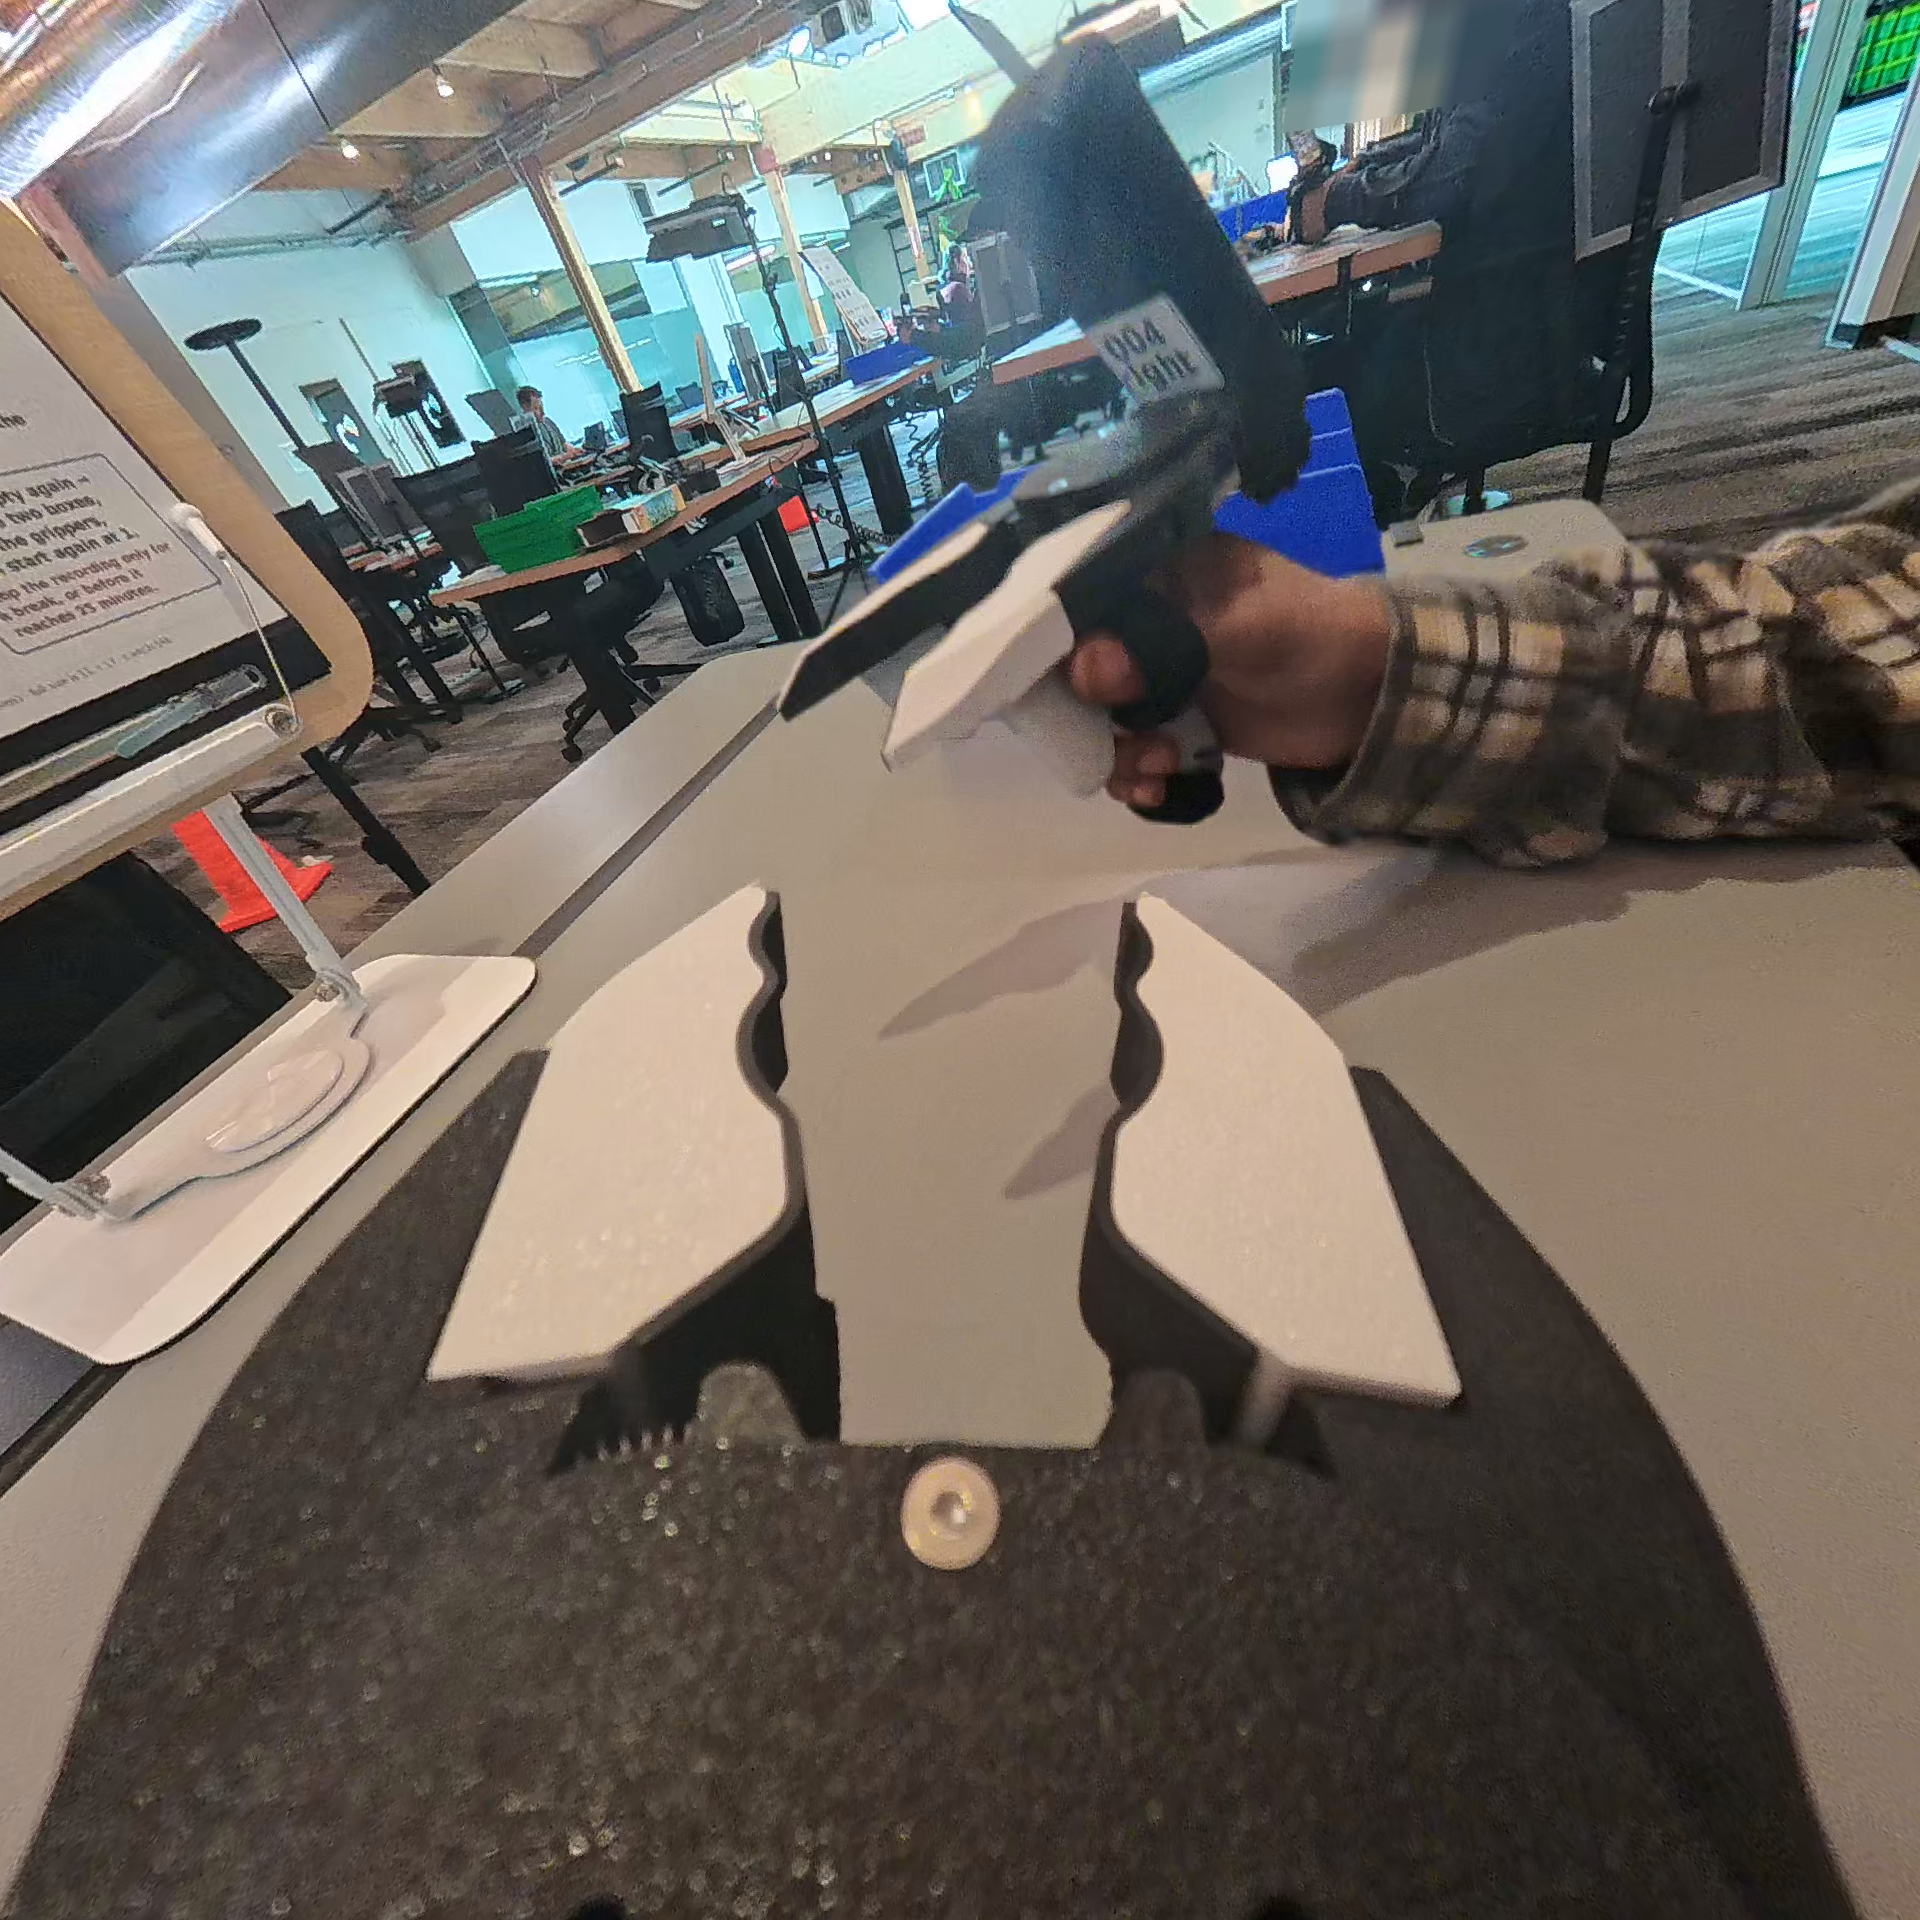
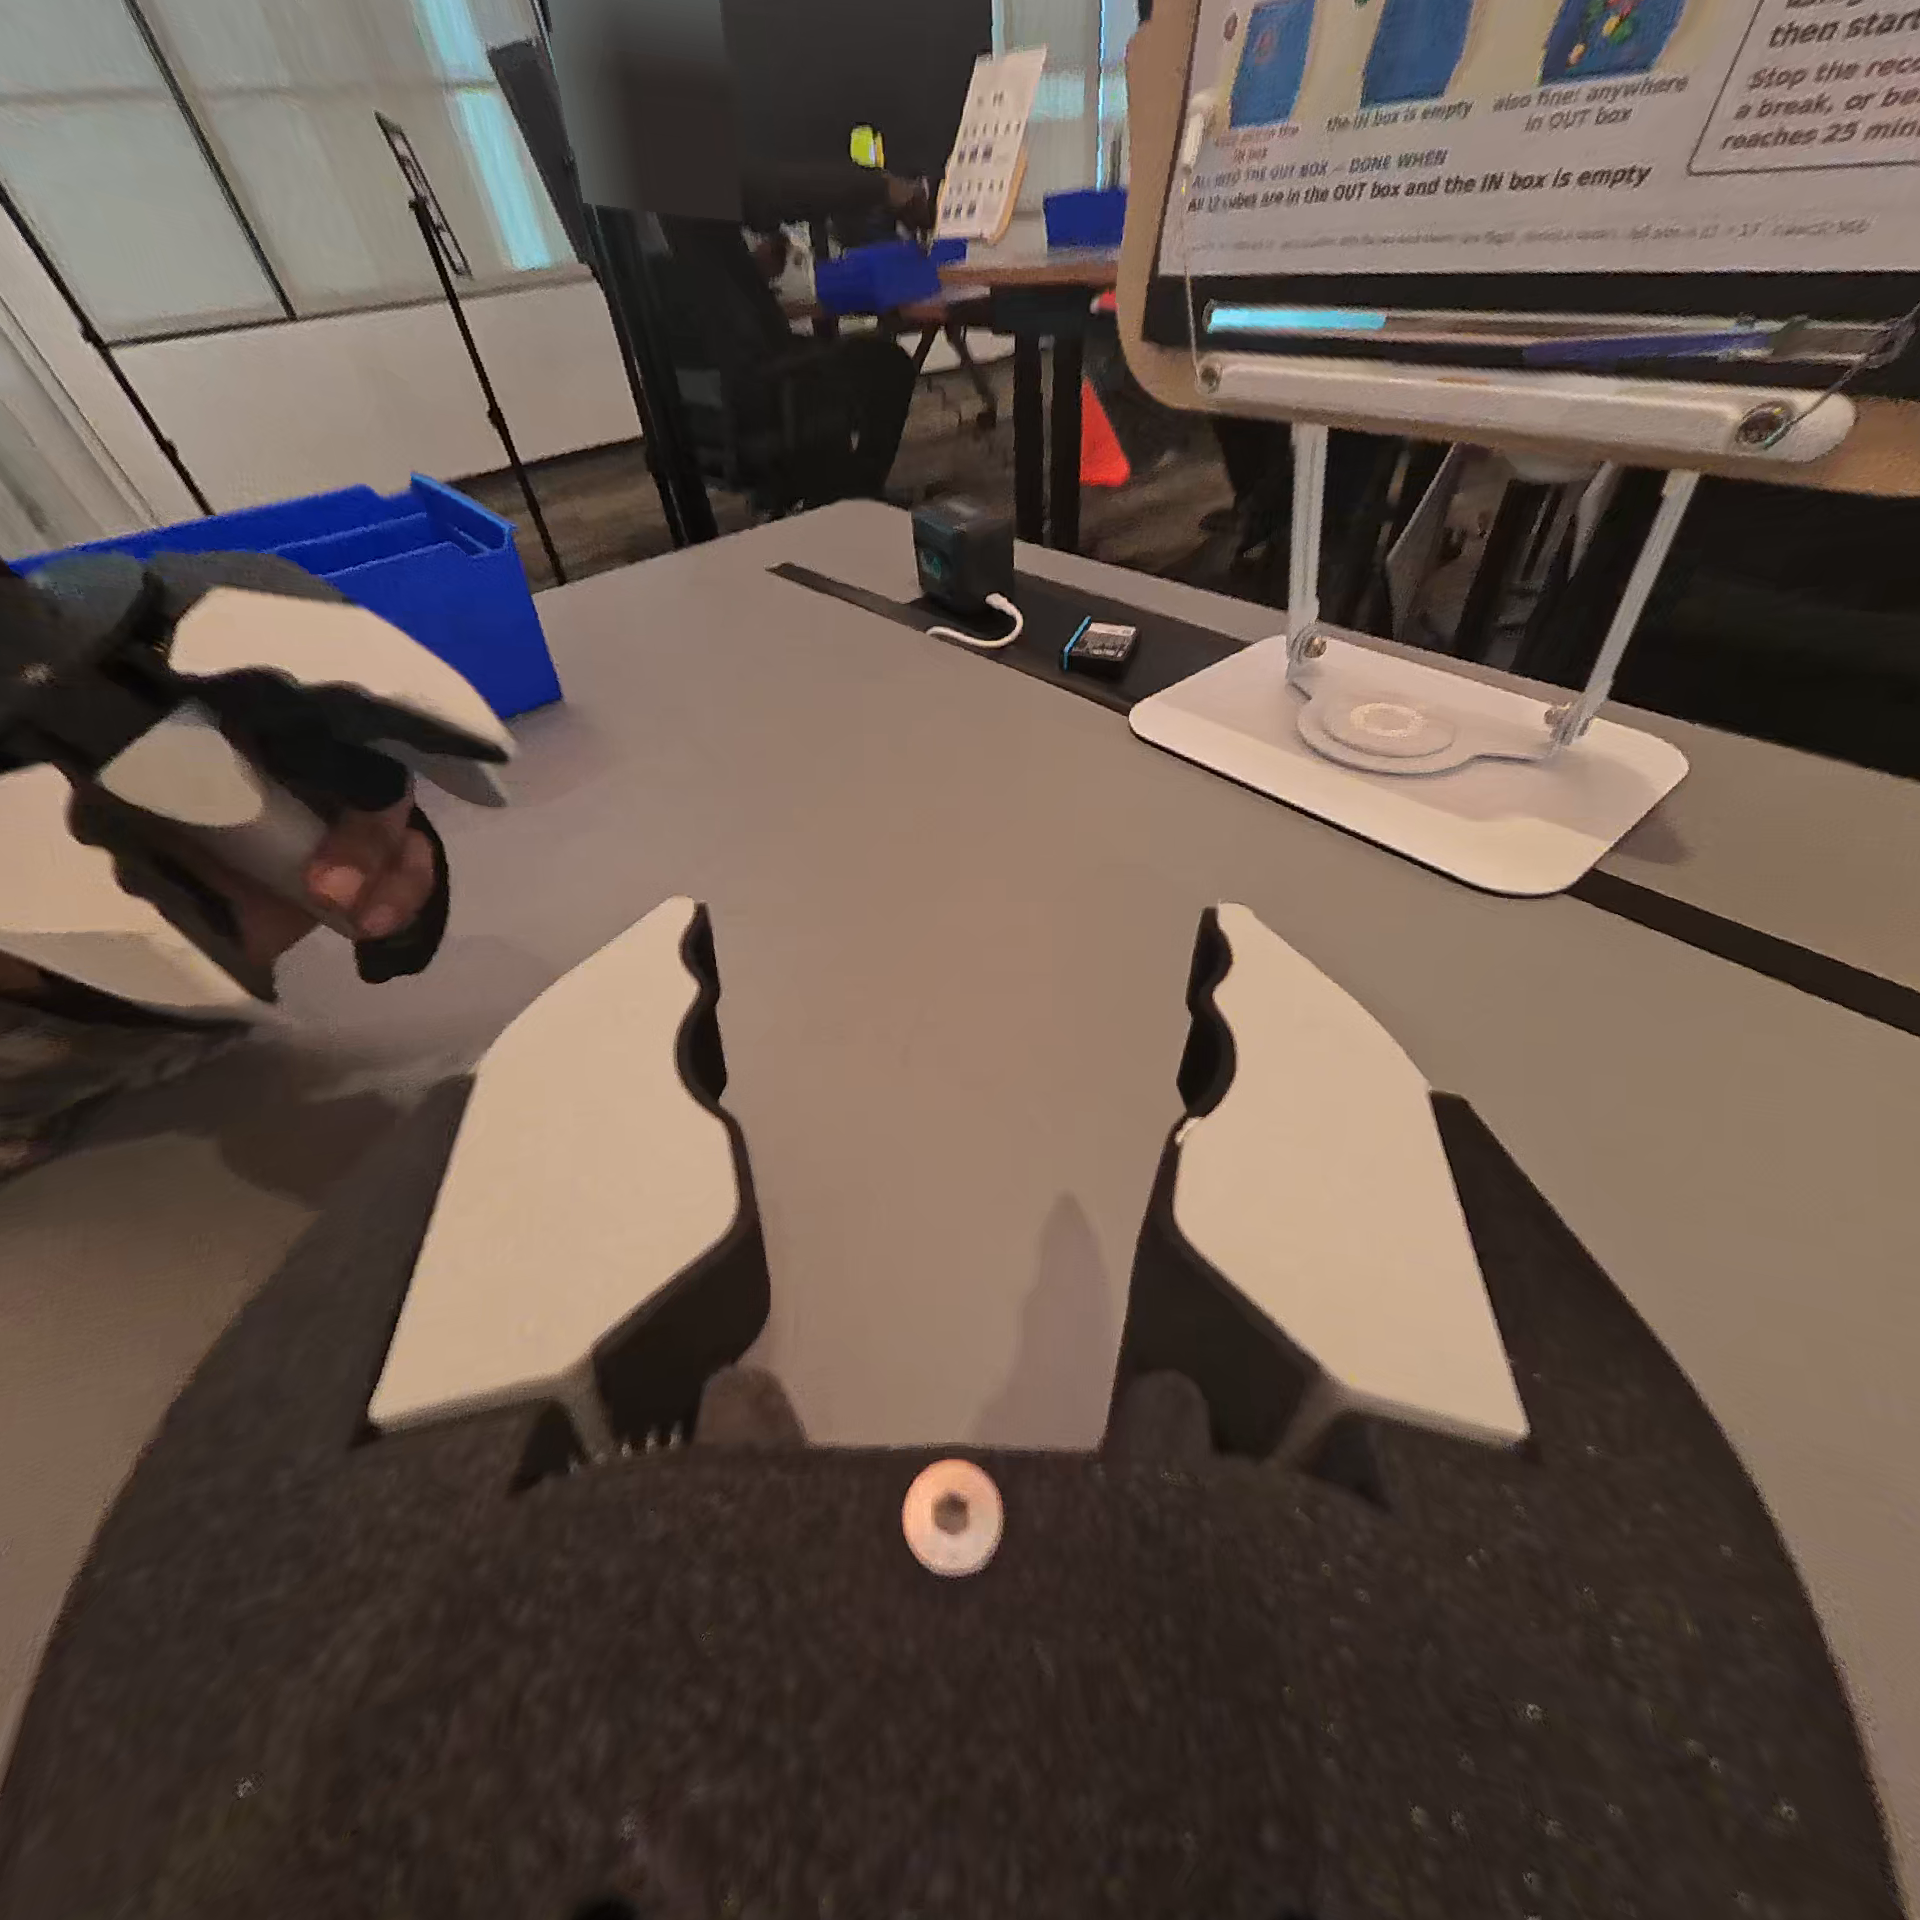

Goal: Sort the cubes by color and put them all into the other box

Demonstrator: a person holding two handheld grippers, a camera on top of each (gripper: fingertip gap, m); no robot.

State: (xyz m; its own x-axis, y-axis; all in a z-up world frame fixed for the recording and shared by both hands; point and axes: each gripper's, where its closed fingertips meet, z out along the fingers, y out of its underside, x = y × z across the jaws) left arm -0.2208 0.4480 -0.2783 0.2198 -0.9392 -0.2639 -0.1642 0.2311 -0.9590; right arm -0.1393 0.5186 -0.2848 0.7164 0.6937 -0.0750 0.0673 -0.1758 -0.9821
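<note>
Grey table [image 2: 883,831], and on it a white stand base [image 2: 1434,800]. Just left of the base lies a small black battery [image 2: 1099,646], beyond that a black camera [image 2: 961,561]; far left, a blue box [image 2: 416,592].

Left gripper [image 1: 951,914] low over grey table [image 1: 1558,1143], fingers apart, nothing between. Beyond, right gripper [image 1: 842,717] held aloft in a hand [image 1: 1247,665] with plaid sleeve [image 1: 1621,686], tips angled down-left. Blue box [image 1: 1309,499] behind. White document stand [image 1: 260,1143] at left.
</note>
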